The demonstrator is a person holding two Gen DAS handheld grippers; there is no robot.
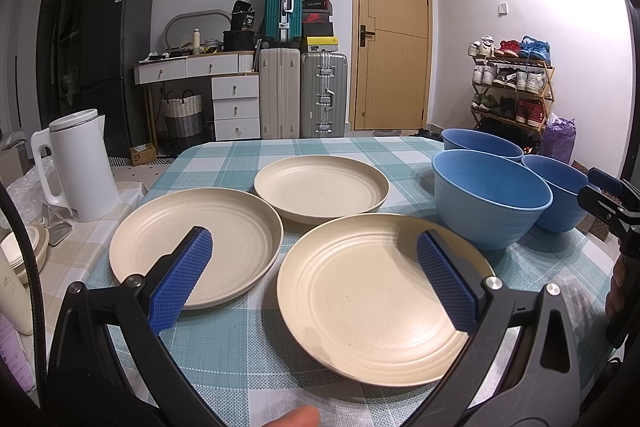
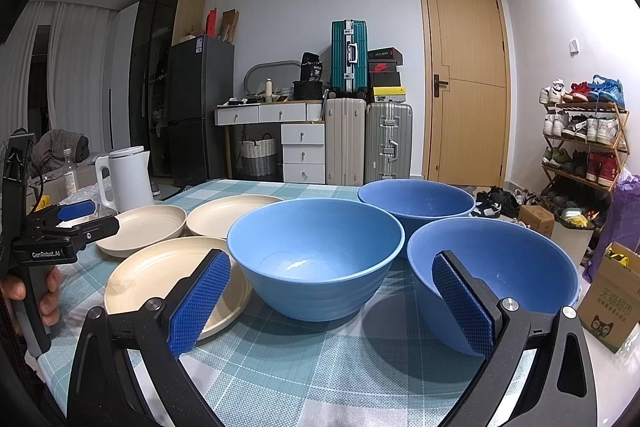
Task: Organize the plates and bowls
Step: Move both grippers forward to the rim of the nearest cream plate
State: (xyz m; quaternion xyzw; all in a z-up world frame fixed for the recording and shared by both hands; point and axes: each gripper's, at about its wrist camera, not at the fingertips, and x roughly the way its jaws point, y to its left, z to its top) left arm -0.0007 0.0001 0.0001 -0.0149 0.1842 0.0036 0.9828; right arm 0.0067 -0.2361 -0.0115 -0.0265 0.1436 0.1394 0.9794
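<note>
Three cream plates lie apart on the checked tablecloth: a near plate (image 1: 380,295), a left plate (image 1: 196,247) and a far plate (image 1: 320,191). Three blue bowls stand to their right: a middle bowl (image 2: 316,255), a far bowl (image 2: 416,205) and a right bowl (image 2: 496,279). My left gripper (image 1: 314,247) hovers open over the near plate's left part, with nothing between its fingers. My right gripper (image 2: 332,275) is open in front of the middle and right bowls, holding nothing. The left gripper (image 2: 76,215) also shows at the left of the right wrist view, held by a hand.
A white kettle (image 1: 80,167) stands on a side surface left of the table. A cardboard box (image 2: 612,299) sits on the floor right of the table. A shoe rack (image 1: 512,83), suitcases (image 1: 304,95) and a door are beyond the table's far edge.
</note>
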